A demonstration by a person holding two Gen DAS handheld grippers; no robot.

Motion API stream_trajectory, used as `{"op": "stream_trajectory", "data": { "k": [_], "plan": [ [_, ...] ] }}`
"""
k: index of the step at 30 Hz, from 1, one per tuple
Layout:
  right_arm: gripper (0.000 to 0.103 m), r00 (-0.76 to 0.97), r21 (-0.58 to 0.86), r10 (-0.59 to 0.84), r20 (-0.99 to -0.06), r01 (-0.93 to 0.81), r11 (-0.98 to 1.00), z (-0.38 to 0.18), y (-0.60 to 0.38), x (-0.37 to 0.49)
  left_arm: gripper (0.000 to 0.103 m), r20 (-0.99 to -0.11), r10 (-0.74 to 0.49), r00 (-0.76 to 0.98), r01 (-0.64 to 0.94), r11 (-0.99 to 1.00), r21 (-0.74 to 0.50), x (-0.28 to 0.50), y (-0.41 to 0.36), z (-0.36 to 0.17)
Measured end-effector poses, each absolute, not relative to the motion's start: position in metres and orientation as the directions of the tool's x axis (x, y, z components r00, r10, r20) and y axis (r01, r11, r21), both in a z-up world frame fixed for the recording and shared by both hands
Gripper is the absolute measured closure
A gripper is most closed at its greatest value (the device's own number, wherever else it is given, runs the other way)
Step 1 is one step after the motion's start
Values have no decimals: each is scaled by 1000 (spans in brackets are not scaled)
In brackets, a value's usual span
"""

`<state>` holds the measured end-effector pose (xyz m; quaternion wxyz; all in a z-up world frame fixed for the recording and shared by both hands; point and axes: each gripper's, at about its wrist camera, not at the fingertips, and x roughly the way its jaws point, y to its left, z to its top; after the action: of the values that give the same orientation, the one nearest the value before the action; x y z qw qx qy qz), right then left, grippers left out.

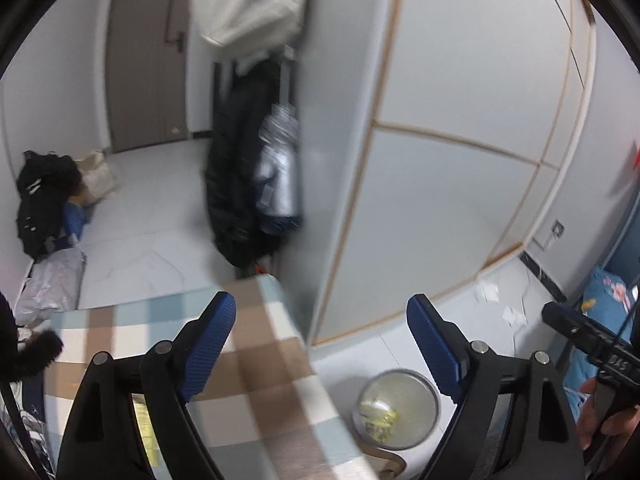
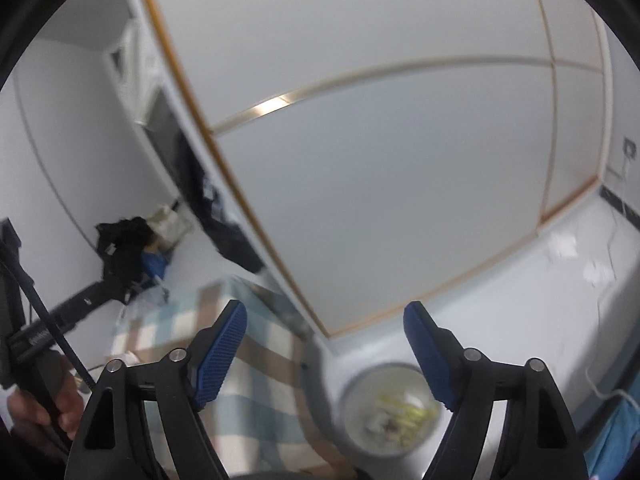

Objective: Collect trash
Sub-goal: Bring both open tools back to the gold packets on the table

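A: Where does the left gripper (image 1: 320, 340) stand?

B: Its blue-padded fingers (image 1: 210, 344) are spread wide with nothing between them. It hangs over the far corner of the checked tablecloth (image 1: 256, 360); the cloth's edge runs from 12 o'clock down to 5 o'clock under it, and past that edge the floor drops away.

A: And the right gripper (image 2: 324, 344)?

B: Also wide open and holding nothing. The same cloth (image 2: 248, 360) lies under its left finger, and the table's edge falls off toward 5 o'clock.

A: The trash?

B: A round bin (image 1: 396, 408) sits on the floor at 5 o'clock in the left view, just beside the table edge, with yellowish-white scraps (image 1: 378, 416) inside. In the right view the bin (image 2: 390, 408) shows at 5 o'clock, partly behind the right finger. White paper scraps (image 1: 514, 316) lie on the floor near 3 o'clock, by the wall.

A: Room to move?

B: The wardrobe (image 1: 440, 160) with its wood-trimmed panels fills 12 to 3 o'clock; a strip of bare floor (image 1: 360, 352) runs between it and the table. At 9 o'clock there is open tile (image 1: 152, 208), bounded by a black clothing heap (image 1: 44, 200) and a brown door (image 1: 144, 52).

A: Any writing?

B: Some pale lettering on the other handle (image 1: 612, 364), too blurred to read.
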<state>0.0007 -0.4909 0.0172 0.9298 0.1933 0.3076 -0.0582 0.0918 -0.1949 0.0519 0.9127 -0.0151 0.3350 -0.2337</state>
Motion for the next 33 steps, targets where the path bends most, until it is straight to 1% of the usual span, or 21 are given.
{"op": "stream_trajectory", "data": {
  "k": [2,3,8,12,16,20,26,33],
  "plan": [
    [18,826,329,34,-562,185,926,34,-470,4,11,-589,-433,683,391,897,-207,91,-179,58],
    [17,832,329,44,-554,170,929,39,-461,5,10,-579,-428,694,371,902,-222,91,-167,60],
    [15,841,292,86,-534,87,952,58,-404,19,9,-550,-377,745,288,926,-244,93,-118,67],
    [14,832,281,122,-541,42,959,57,-369,29,8,-534,-334,776,232,940,-250,91,-87,67],
    [14,819,275,161,-550,-4,961,50,-331,39,8,-537,-284,795,176,954,-243,93,-52,61],
    [14,802,277,210,-559,-58,959,41,-293,48,8,-558,-228,798,111,965,-237,98,-18,48],
    [14,740,265,275,-614,-135,955,12,-244,70,8,-597,-158,786,7,969,-248,106,28,24],
    [14,671,225,299,-679,-198,954,-24,-197,87,8,-629,-113,769,-58,968,-245,106,59,5]
  ]
}}
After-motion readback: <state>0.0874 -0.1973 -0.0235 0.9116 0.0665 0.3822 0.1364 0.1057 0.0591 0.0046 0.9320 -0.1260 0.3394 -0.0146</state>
